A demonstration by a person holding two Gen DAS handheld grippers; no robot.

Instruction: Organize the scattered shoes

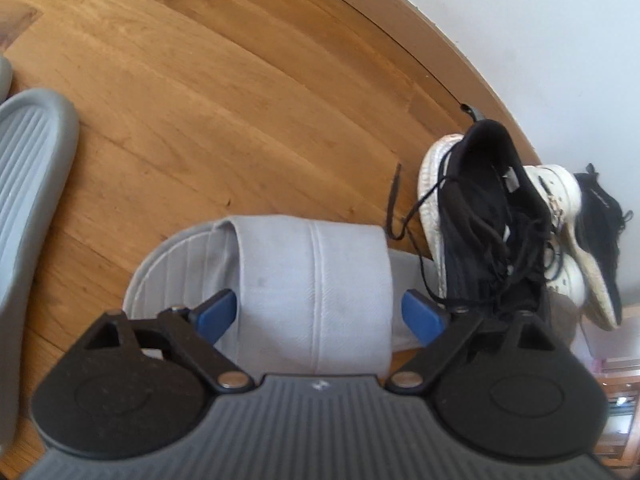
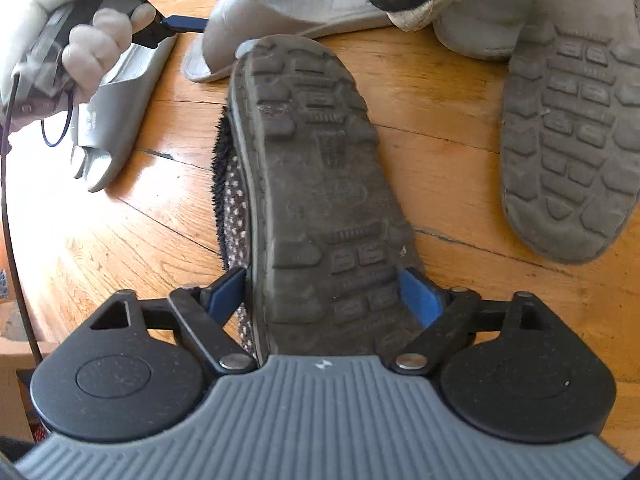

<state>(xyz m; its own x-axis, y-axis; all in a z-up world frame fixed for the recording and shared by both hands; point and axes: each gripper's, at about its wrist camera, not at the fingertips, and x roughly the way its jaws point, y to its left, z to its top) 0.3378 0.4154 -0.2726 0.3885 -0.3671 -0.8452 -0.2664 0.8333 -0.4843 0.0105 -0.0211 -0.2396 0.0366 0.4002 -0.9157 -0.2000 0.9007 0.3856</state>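
So right now both claws are straddling footwear on the wood floor (image 1: 208, 80), and neither has clamped yet as far as I can tell. The left claw (image 1: 322, 312) is spread wide over the strap of a pale grey slide (image 1: 312, 276); the blue pads sit just outside the strap edges, not pressing. The right claw (image 2: 324, 290) is also wide, with an upturned dark slipper (image 2: 320, 184) between its pads, sole up. The pads look very close to the sole edges, maybe brushing, but I wouldn't call it a grip.

Tips for doing this bit well:
- Left: get the pads lower around the strap before closing, so it grabs fabric and not air. Watch the loose black laces from the black and white sneakers (image 1: 500, 216) just beside it, they could snag.
- Right: the slipper is tilted on its edge, so squeeze across the sole near the heel.
- Its mate, the other upturned slipper (image 2: 572, 128), lies nearby, so pairing them makes sense.
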